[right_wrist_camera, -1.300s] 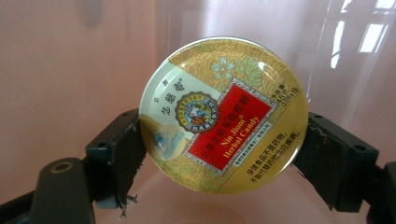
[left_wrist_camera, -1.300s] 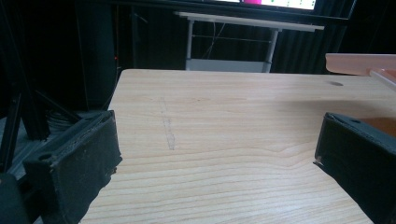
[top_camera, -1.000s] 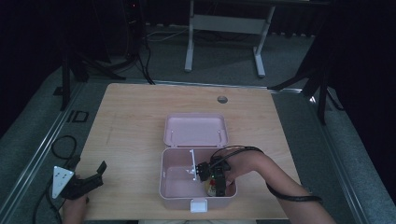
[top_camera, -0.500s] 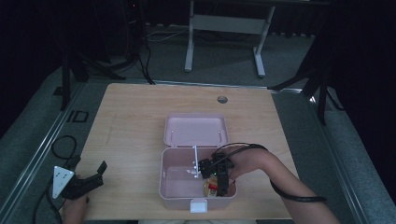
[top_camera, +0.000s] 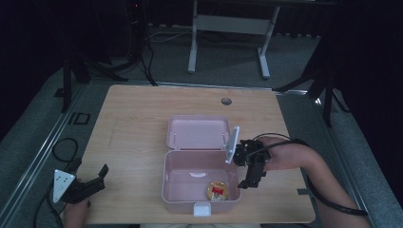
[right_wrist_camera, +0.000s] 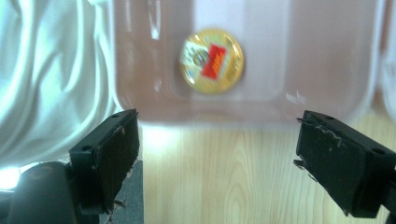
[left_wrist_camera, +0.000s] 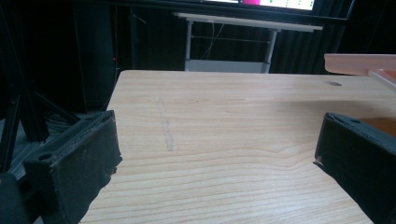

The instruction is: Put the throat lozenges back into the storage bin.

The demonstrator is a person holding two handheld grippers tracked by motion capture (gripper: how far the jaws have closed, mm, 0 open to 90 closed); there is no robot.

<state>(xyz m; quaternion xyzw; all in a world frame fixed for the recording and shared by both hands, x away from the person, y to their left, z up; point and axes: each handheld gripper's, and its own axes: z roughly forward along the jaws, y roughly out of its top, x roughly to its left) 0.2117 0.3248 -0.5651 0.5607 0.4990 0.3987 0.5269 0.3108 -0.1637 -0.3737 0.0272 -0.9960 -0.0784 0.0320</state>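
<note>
An open pink lunch box [top_camera: 173, 190] stands at the table's front middle, its lid [top_camera: 197, 132] laid back behind it. A round golden item with a red label [top_camera: 217, 191] lies on the box floor near the front right corner. My right gripper [top_camera: 251, 175] hangs open just outside the box's right wall, holding nothing. In the right gripper view, its open jaws [right_wrist_camera: 217, 140] frame the round item [right_wrist_camera: 212, 60] beyond the box wall [right_wrist_camera: 280, 107]. My left gripper [top_camera: 88, 172] rests open at the table's front left corner, far from the box, with bare wood between its jaws [left_wrist_camera: 219, 140].
The wooden table [top_camera: 133, 123] has a small round hole [top_camera: 226, 100] near its back edge. A white cloth [right_wrist_camera: 51, 70] lies beside the box in the right gripper view. The pink box's edge [left_wrist_camera: 359, 63] shows far right in the left gripper view. Desk legs [top_camera: 228, 42] stand behind.
My right gripper has drawn back to the right, out of the box and past its right wall. The round item stays on the box floor. The left gripper has not moved.
</note>
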